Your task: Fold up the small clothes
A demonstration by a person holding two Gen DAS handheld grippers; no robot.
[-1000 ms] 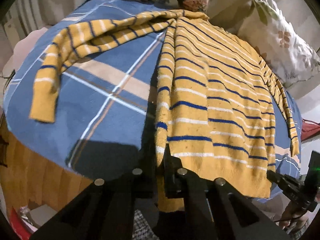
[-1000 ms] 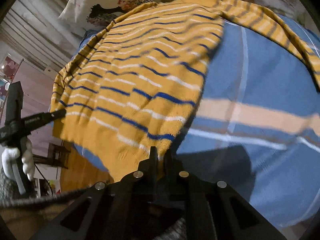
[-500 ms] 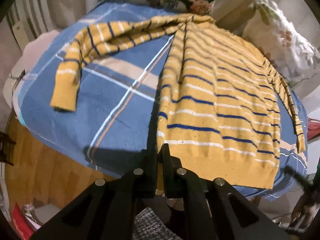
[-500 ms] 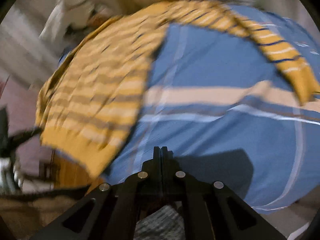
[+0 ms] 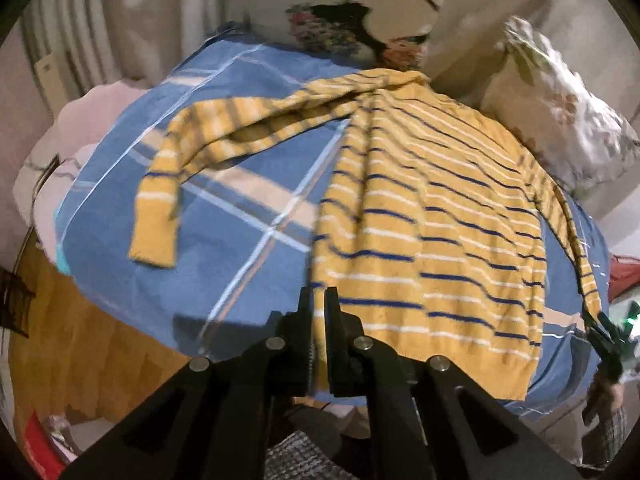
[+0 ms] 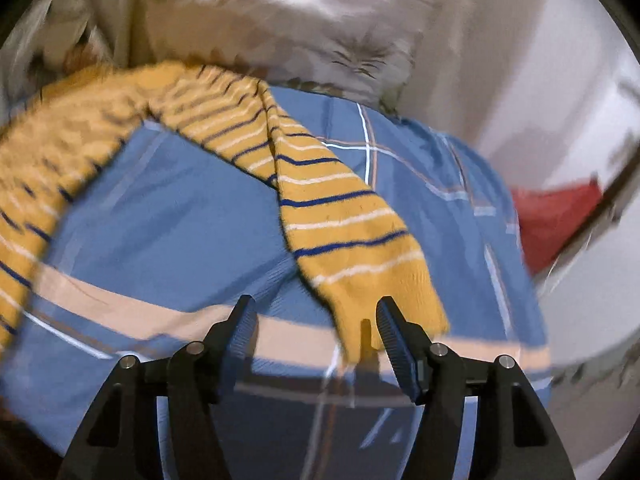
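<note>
My left gripper (image 5: 318,300) is pinching the near left corner of the yellow striped sweater (image 5: 432,216), its fingers pressed close together with a strip of the hem caught between them. The sweater lies spread on the blue plaid bedcover (image 5: 224,248), body running from my left tongs toward the far side, where floral pillows (image 5: 560,128) sit against the wall. Its left sleeve (image 5: 192,160) is flung out to the left, bent, cuff lying flat on the cover well apart from my left tongs. Its right sleeve (image 6: 340,216) runs down the right edge of the body and shows best in the right wrist view. My right gripper (image 6: 316,320) is spread wide and holds nothing; that sleeve's cuff lies just beyond the gap, nearer the right finger (image 6: 394,332) than the left one (whether the finger touches the knit I cannot tell, the frame being blurred). A red item (image 6: 556,220) lies off the bed to the right. Wood boarding (image 5: 80,340) shows below the cover's near left edge.
</note>
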